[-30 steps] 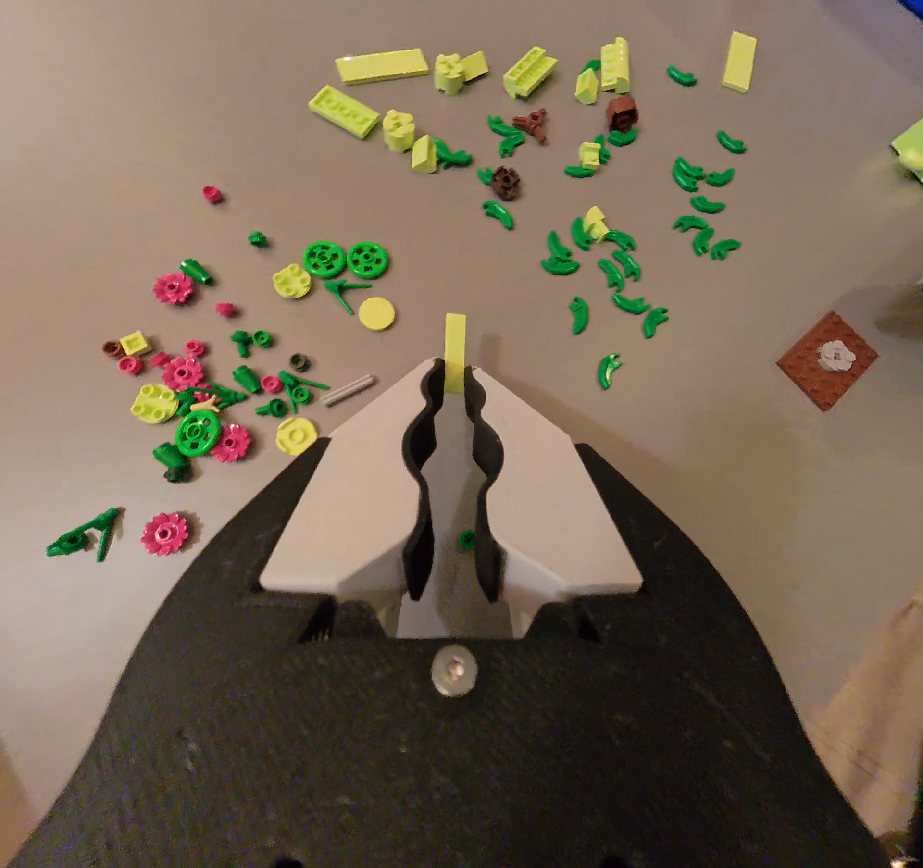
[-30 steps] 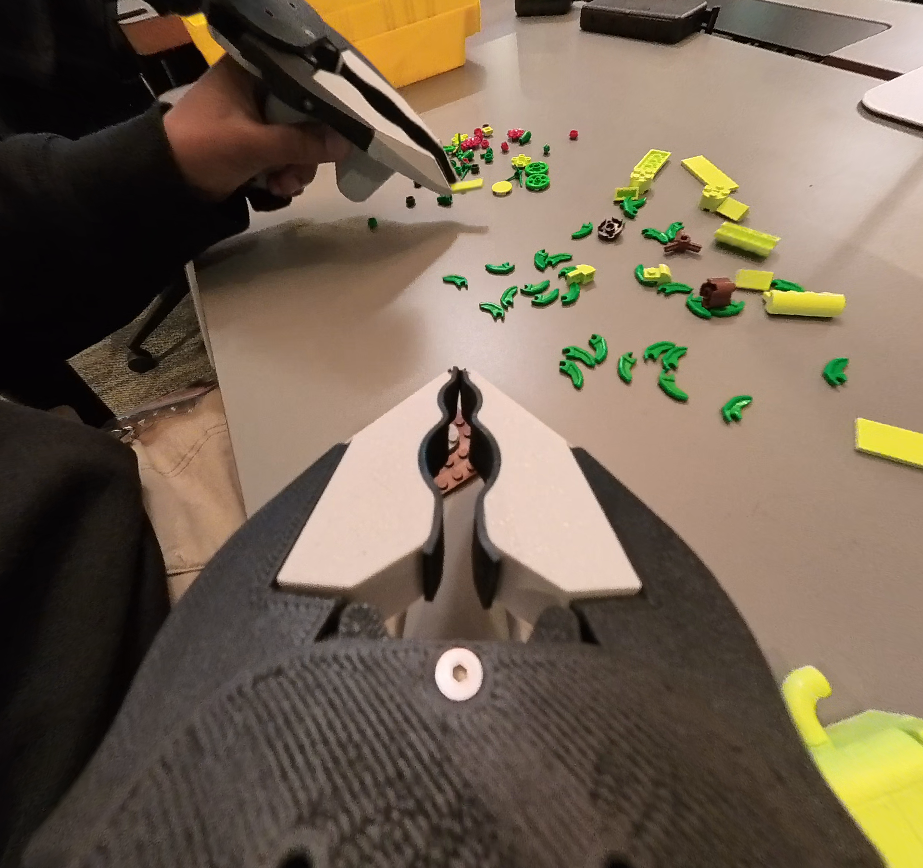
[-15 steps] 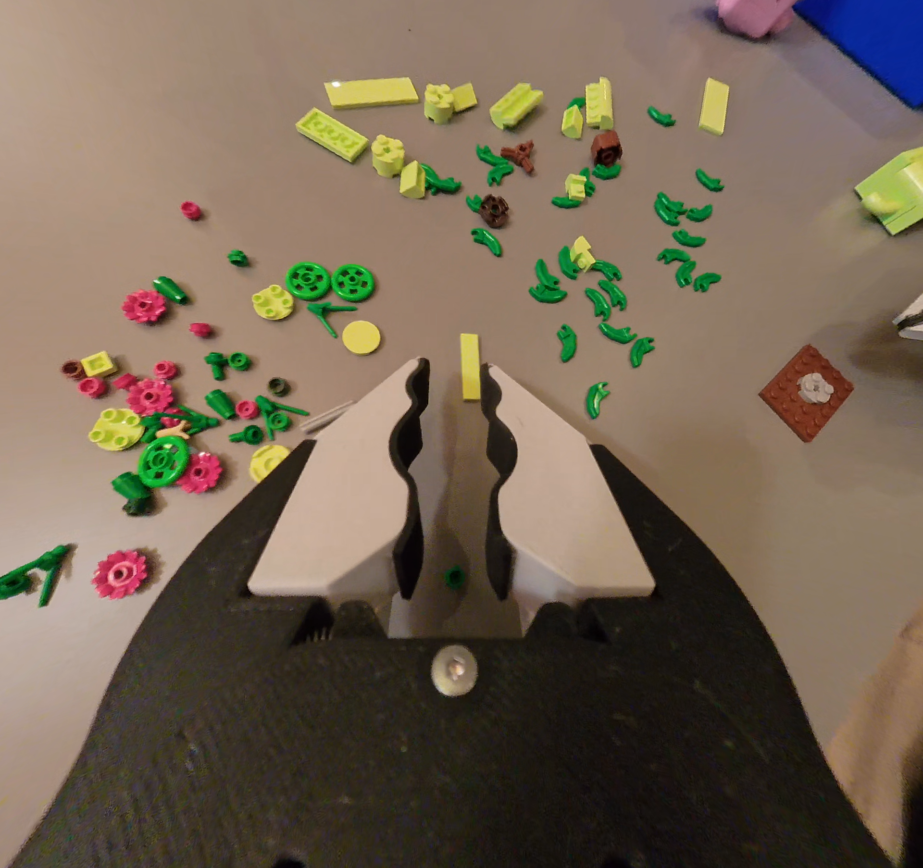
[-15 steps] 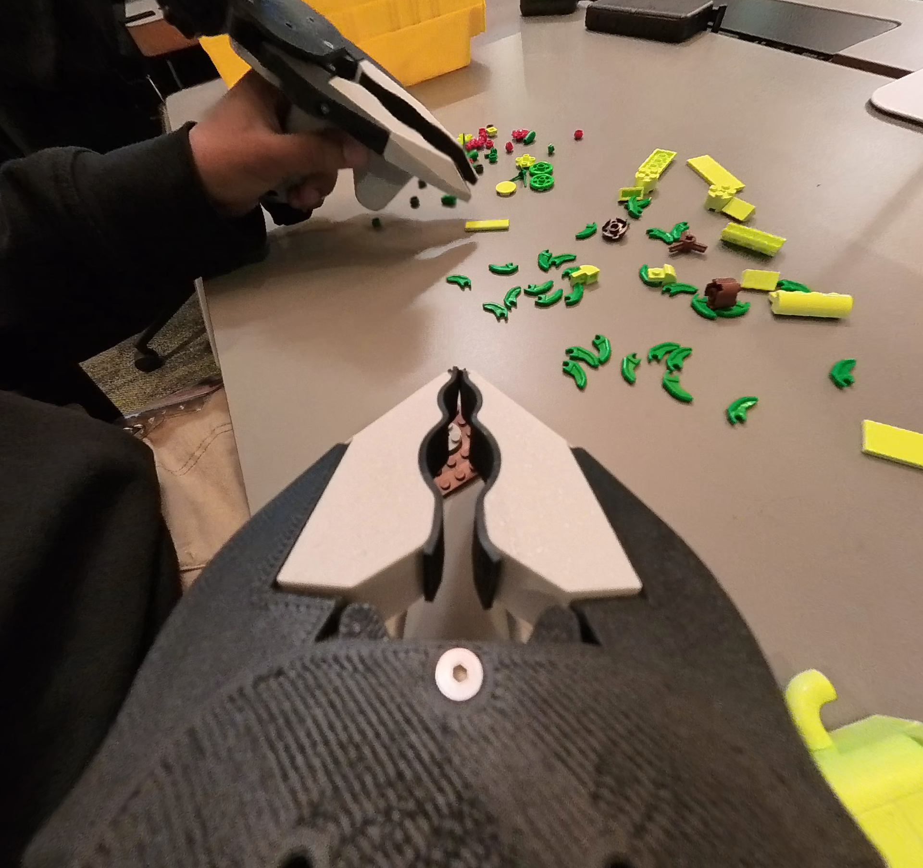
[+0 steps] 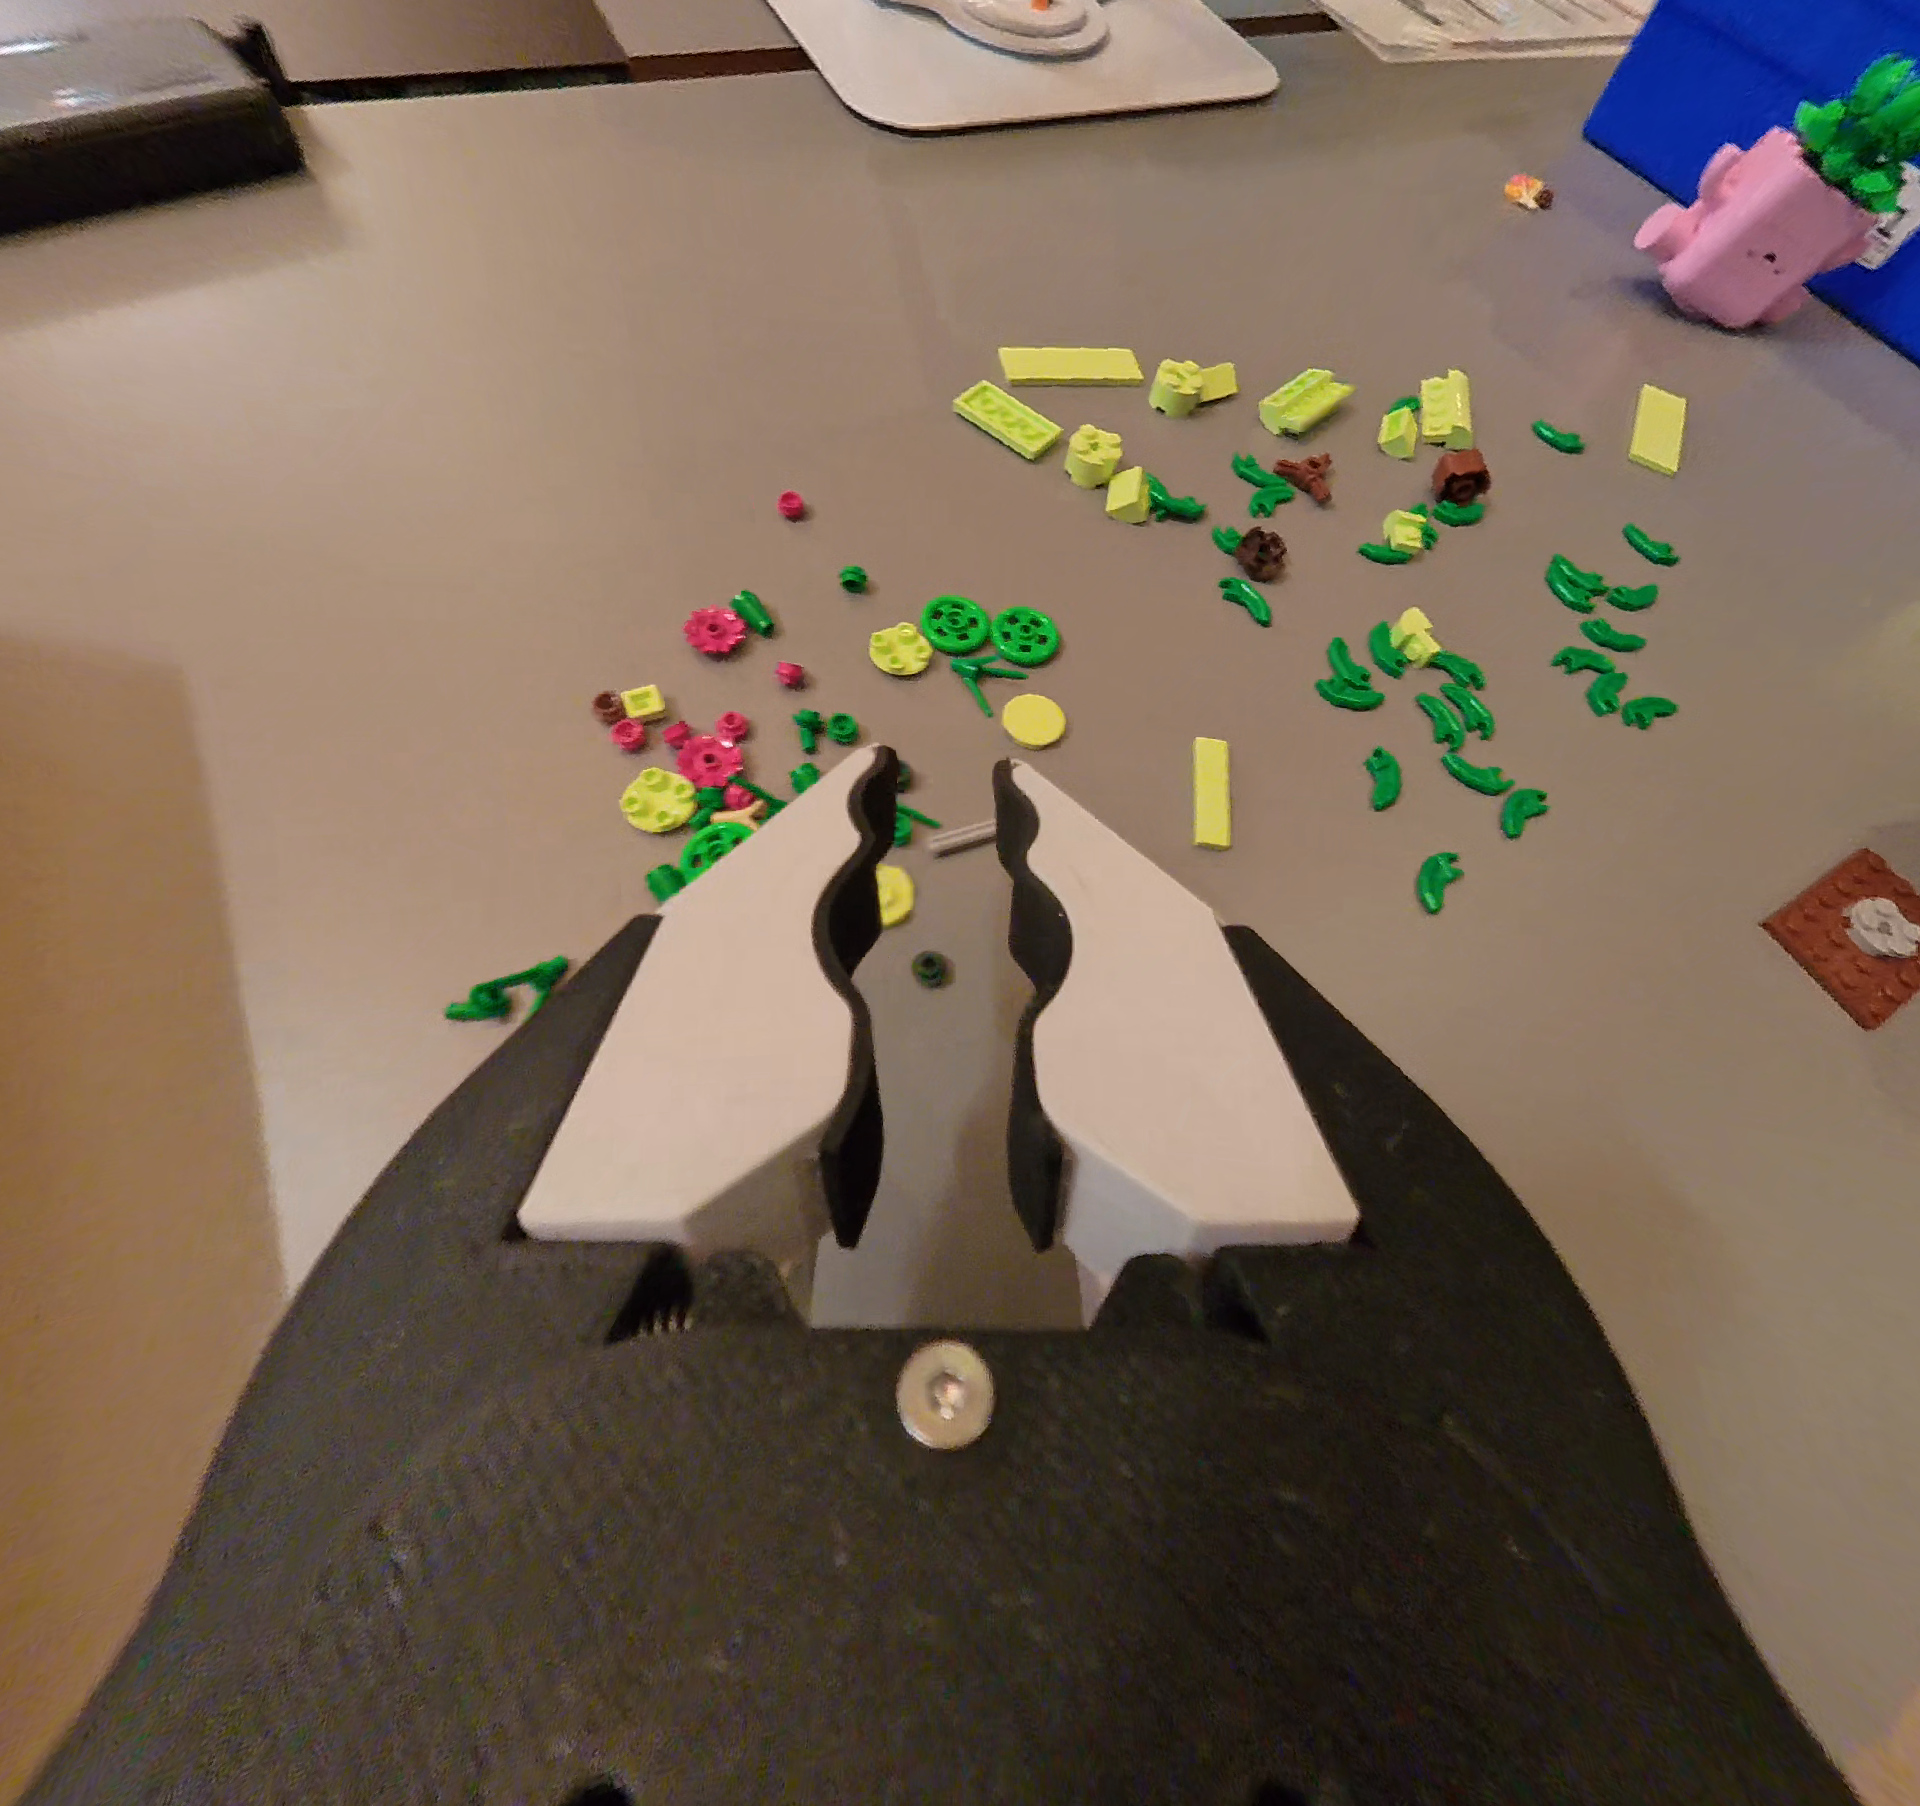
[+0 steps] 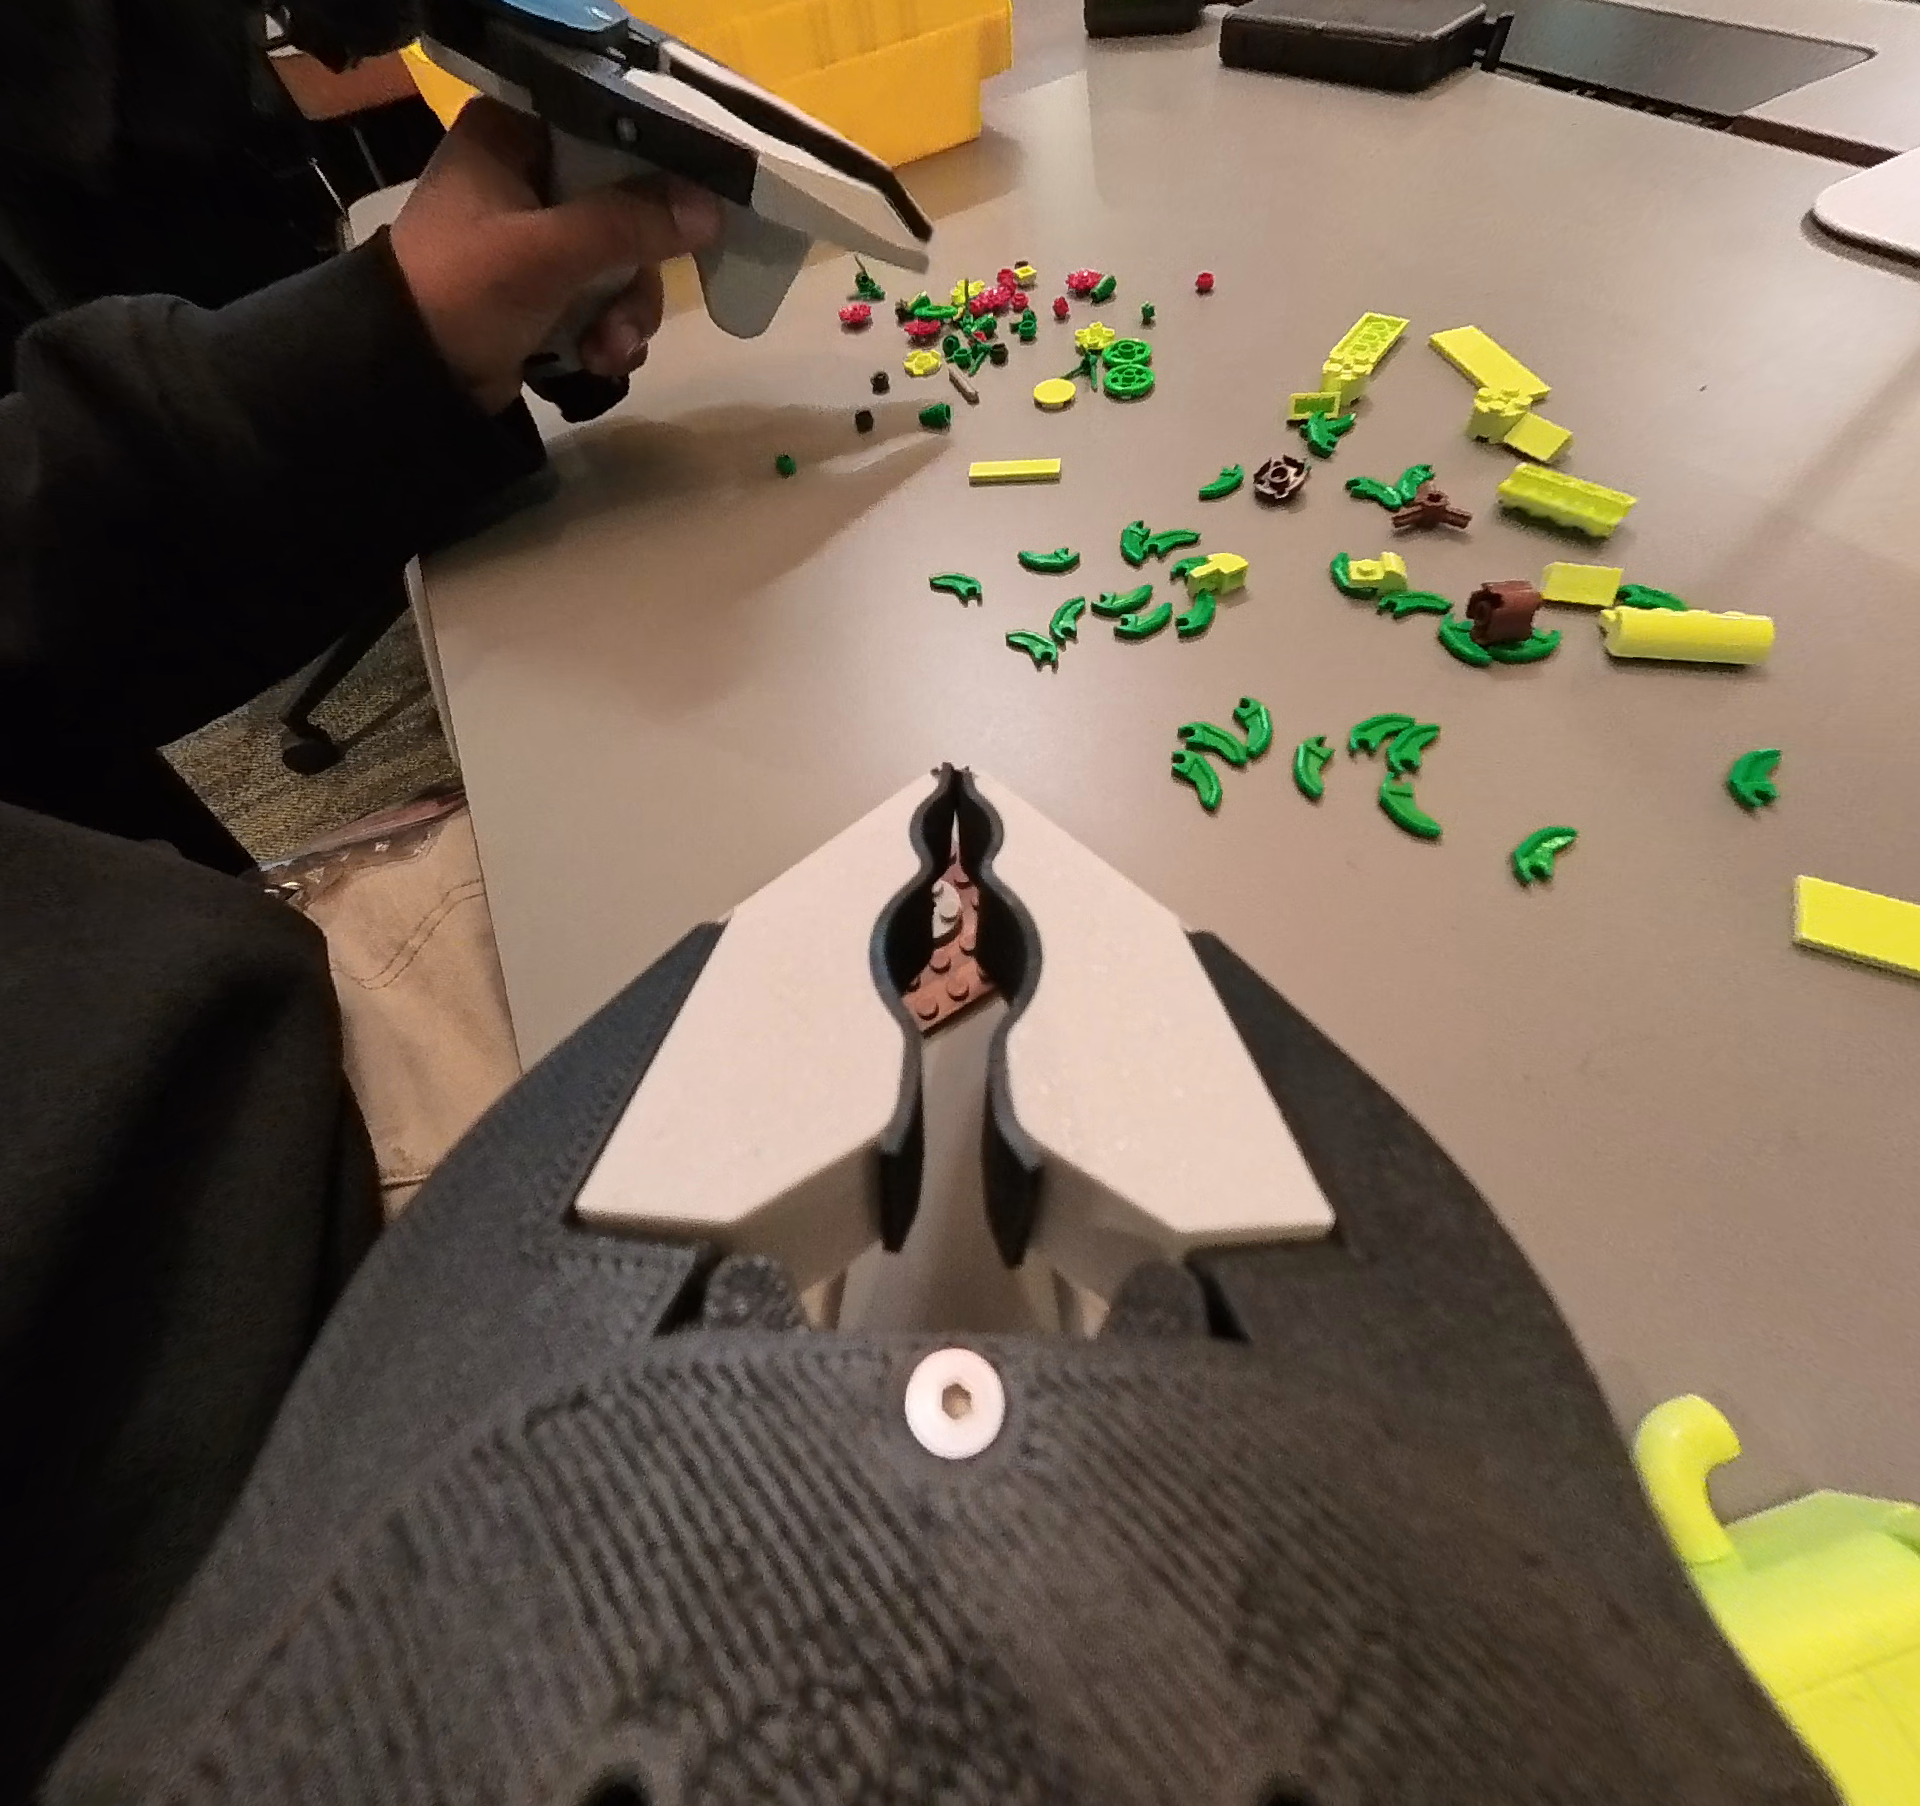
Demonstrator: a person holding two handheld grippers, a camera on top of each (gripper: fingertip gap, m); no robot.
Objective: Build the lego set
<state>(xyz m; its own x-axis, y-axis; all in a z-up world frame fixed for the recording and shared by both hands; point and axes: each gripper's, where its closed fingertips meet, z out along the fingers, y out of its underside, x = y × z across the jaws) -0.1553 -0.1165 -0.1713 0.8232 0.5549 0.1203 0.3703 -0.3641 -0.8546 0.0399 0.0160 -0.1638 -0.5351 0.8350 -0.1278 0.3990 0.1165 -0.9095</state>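
My left gripper (image 5: 943, 769) is open and empty, held above the table near a pile of small pink and green pieces (image 5: 710, 761). A thin lime tile (image 5: 1210, 792) lies flat on the table to the right of its tips; it also shows in the right wrist view (image 6: 1015, 470). In that view a hand holds the left gripper (image 6: 920, 244) tilted above the pile. My right gripper (image 6: 956, 777) is shut at the tips and holds nothing that shows. A brown square plate (image 6: 951, 987) with a grey piece shows through the gap between its fingers and lies flat on the table (image 5: 1829, 946).
Green leaf pieces (image 5: 1455, 717) and lime bricks (image 5: 1070, 366) are scattered across the middle. A pink model (image 5: 1756, 229) leans on a blue box (image 5: 1787, 73). A yellow bin (image 6: 831, 21) stands far left, a lime build (image 6: 1818, 1600) near right. The table edge (image 6: 457, 717) runs on the left. My hands' fingertips stand some 25 cm from each other. My left gripper's tips are some 8 cm from the thin lime tile (image 5: 1210, 792). Look for it in the right wrist view (image 6: 1013, 467) too.
My left gripper has opened and let go of the lime tile, which now lies on the table. The gripper has then drawn back to the left and tilted up. The right gripper has stayed put.
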